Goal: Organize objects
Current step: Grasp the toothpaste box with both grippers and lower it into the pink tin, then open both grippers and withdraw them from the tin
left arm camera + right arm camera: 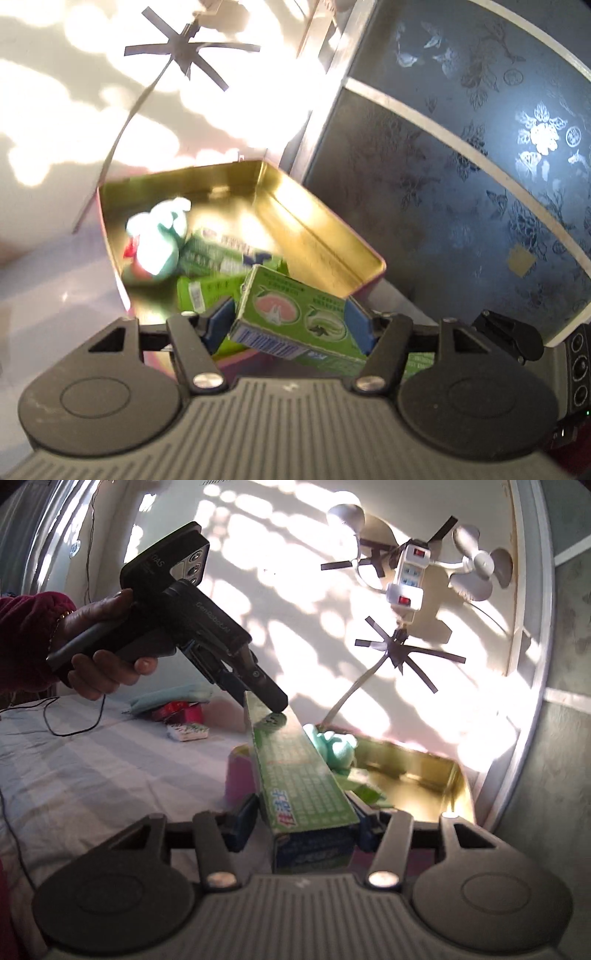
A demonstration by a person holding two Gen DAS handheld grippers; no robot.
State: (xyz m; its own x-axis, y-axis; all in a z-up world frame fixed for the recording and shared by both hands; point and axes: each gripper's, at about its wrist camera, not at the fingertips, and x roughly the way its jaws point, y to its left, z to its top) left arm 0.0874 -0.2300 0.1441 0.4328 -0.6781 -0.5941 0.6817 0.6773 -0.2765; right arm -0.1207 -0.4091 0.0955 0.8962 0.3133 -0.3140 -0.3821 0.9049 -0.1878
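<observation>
A long green toothpaste box [288,310] is held at both ends, tilted over the near corner of an open tin [321,236] that is gold inside and pink outside. My left gripper [290,323] is shut on its far end, blue pads pressing both sides. In the right wrist view the box [303,775] runs away from me. My right gripper [306,823] is shut on its near end, and the left gripper [271,707] clamps the far end from above. Inside the tin lie a teal plush toy [159,236] and other green boxes [229,254].
The tin [417,771] sits on a striped bed sheet [92,775] against a sunlit wall with a taped-up power strip [404,576]. A blue patterned panel [461,184] rises on the right. Red packets [181,710] and a small white pack [186,733] lie further back. A person's hand [103,664] grips the left tool.
</observation>
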